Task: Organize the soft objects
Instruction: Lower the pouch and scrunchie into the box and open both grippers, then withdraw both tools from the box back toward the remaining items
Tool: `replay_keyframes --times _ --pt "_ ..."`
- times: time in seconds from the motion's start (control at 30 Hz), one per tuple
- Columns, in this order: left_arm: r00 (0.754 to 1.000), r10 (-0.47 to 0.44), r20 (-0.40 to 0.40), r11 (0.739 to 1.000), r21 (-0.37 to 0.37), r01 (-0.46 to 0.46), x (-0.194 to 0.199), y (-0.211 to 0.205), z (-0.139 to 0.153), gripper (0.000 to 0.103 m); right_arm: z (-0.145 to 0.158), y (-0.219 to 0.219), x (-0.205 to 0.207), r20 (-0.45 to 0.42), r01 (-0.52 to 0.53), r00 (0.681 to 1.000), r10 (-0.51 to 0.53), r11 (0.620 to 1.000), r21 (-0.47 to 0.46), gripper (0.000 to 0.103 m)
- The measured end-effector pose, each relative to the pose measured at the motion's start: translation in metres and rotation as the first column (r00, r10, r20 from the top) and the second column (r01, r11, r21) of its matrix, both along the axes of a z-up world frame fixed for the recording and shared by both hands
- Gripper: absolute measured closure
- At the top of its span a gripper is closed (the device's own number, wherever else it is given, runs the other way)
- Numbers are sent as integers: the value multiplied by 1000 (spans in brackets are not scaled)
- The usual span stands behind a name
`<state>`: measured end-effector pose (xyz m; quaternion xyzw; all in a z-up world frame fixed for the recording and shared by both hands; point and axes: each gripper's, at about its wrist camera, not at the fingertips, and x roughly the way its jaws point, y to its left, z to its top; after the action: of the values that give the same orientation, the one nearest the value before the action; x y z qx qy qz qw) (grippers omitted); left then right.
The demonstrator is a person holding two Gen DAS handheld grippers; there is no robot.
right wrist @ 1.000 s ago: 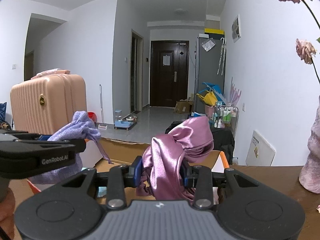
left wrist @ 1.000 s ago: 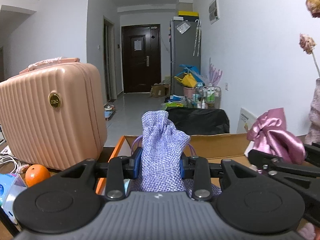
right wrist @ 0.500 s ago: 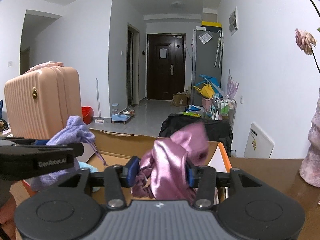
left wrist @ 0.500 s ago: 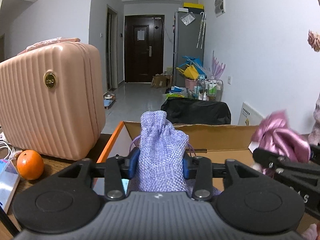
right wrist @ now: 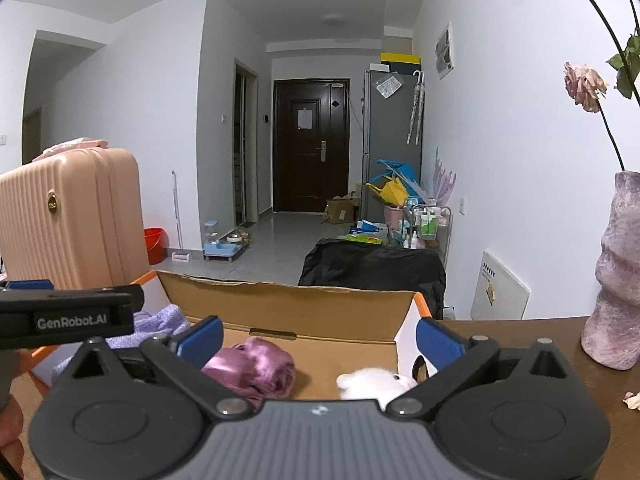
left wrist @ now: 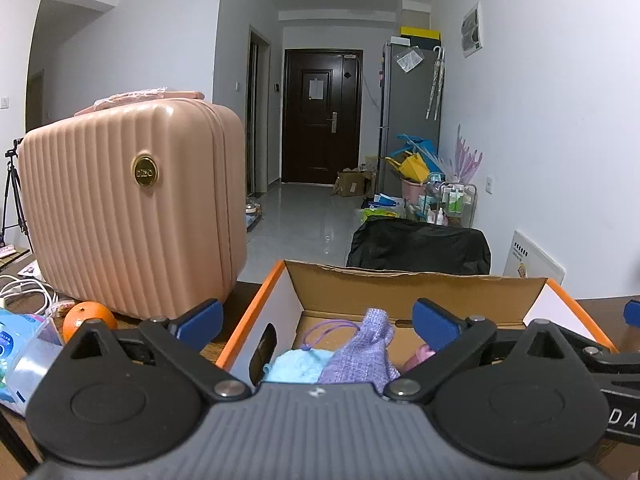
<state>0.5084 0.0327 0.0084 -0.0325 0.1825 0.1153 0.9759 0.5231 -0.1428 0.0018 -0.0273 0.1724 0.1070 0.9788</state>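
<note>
— Hallway behind, dark door (left wrist: 322,116) at centre top, brown table (right wrist: 560,344) along the lower edge. Cardboard box (left wrist: 416,284) low in the middle, open at the top.

— Tools?

— Left gripper (left wrist: 316,320) opening, blue pads far apart, nothing pinched between them. Right gripper (right wrist: 320,336) likewise opening, pads wide, empty.

— And the soft things?

— Lavender pouch (left wrist: 366,350) lying inside the box, bottom centre of the left view, beside a light blue cloth (left wrist: 298,364). Pink satin bundle (right wrist: 252,368) down on the box floor, lower left-centre of the right view. White plush (right wrist: 376,384) next to it, lower middle, partly hidden by the tool body.

— Progress?

— Probably well along: four soft pieces already boxed. Pink suitcase (left wrist: 132,208) at left, orange (left wrist: 90,318) in the lower left and vase (right wrist: 616,272) at right hardly count as soft. Cannot tell whether anything soft lies out of view.
</note>
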Motion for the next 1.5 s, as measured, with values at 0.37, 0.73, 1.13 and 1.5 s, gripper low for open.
replay_keyframes --times 0.37,0.73,1.13,1.5 --pt "1000 11 -15 1000 -14 -11 4 1 -1 0 0 5 -7 9 1 1000 -1 1000 -18 0" --pt "1000 17 -8 1000 -9 -17 -7 3 0 0 3 4 -27 39 6 999 -5 1000 -30 0" --pt "1000 -5 19 1000 15 4 -33 -5 8 0 6 -1 -54 55 11 998 -9 999 -33 0" --pt "1000 -12 23 999 31 12 -67 -9 8 0 8 -8 -87 62 25 998 -24 999 -21 0"
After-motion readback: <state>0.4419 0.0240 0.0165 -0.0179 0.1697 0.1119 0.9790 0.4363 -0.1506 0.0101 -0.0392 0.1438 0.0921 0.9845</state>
